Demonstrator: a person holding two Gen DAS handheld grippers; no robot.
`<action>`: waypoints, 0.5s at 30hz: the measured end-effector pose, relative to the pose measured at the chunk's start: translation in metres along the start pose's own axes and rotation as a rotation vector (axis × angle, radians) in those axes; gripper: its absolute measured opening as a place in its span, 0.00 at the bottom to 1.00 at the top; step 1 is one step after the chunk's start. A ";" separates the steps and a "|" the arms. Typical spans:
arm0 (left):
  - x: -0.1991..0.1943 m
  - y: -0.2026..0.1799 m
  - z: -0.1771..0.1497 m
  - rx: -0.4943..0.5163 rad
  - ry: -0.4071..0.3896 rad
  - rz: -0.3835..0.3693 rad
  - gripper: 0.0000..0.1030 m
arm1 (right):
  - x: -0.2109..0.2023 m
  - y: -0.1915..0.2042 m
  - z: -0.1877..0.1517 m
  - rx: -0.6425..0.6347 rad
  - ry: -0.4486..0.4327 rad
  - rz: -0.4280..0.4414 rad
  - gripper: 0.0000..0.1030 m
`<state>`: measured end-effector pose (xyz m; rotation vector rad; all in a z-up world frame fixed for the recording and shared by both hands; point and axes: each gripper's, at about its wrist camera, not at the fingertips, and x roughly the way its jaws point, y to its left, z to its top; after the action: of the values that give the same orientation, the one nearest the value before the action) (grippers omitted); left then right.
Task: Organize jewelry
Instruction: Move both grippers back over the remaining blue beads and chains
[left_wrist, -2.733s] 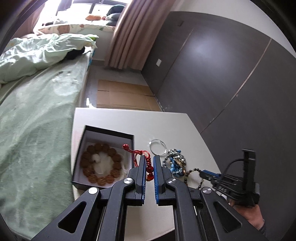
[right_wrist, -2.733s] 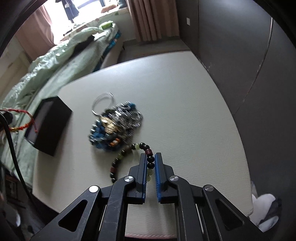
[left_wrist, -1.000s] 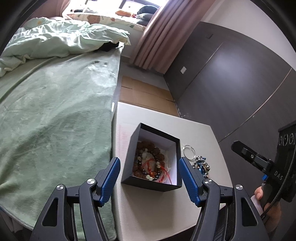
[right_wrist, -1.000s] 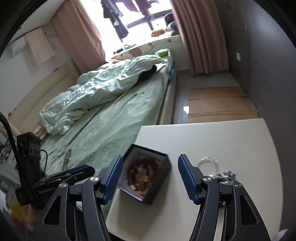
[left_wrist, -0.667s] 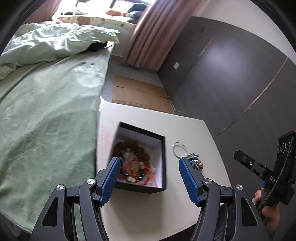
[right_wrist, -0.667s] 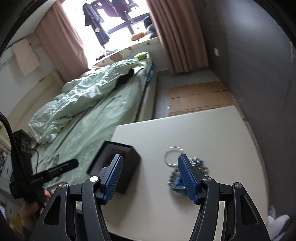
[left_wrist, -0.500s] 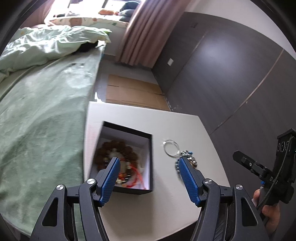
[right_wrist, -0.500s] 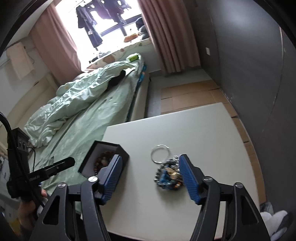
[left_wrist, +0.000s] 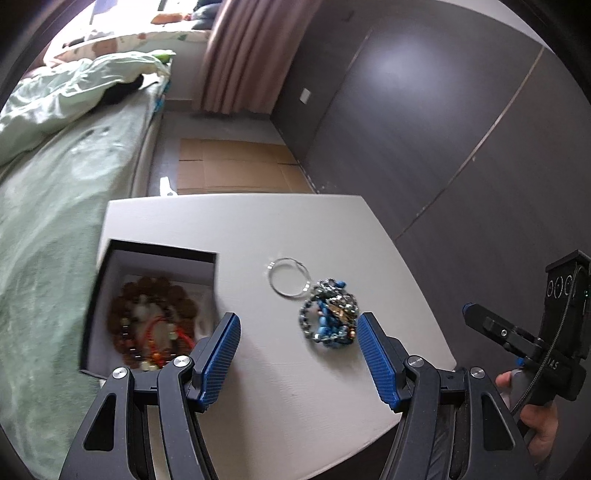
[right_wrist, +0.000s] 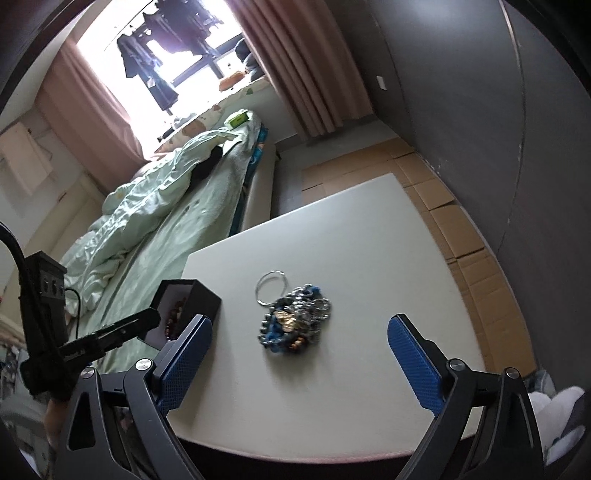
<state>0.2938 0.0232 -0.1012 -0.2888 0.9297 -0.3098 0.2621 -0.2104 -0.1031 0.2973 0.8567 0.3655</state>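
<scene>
**Above the white worktop, both tools stand apart and empty**

Over the near edge of the worktop (left_wrist: 303, 229), the left tool (left_wrist: 297, 354) hangs with its blue pads spread and nothing between them; bare worktop shows in the gap. The right tool (right_wrist: 303, 360) is spread wider, its jaws having just been opening, and it too grips nothing. In the right wrist view the heap of beaded jewelry (right_wrist: 295, 321) lies beyond and between its pads, not touched by either.

That heap, blue and silver beads with a gold piece on top, rests on the worktop just ahead of the left tool's right pad (left_wrist: 330, 315). A thin silver ring (left_wrist: 289, 277) lies against the heap's far side, flat on the surface.

To the left stands an open black box (left_wrist: 110, 258) with a pale lining, near the worktop's left edge. Inside it lie a brown bead bracelet (left_wrist: 147, 295), a red cord (left_wrist: 168, 328) and a strand of dark and pale beads, piled together.

Beyond the worktop, a bed (left_wrist: 55, 177) with a pale green cover runs along the left, flattened cardboard (left_wrist: 236, 166) lies on the floor, and dark panelling fills the right. A person's hand (left_wrist: 535, 417) holds the right tool's grip at the lower right of the left wrist view.
</scene>
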 end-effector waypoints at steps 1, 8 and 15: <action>0.004 -0.004 -0.001 0.004 0.006 0.000 0.65 | -0.001 -0.005 -0.001 0.005 -0.004 -0.005 0.93; 0.023 -0.017 -0.003 0.042 0.040 0.005 0.65 | 0.004 -0.027 -0.010 0.020 -0.003 0.011 0.93; 0.048 -0.030 -0.005 0.074 0.097 0.005 0.64 | 0.015 -0.042 -0.016 0.040 0.019 0.049 0.76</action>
<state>0.3120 -0.0234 -0.1280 -0.2046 1.0121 -0.3556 0.2669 -0.2400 -0.1404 0.3534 0.8768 0.3979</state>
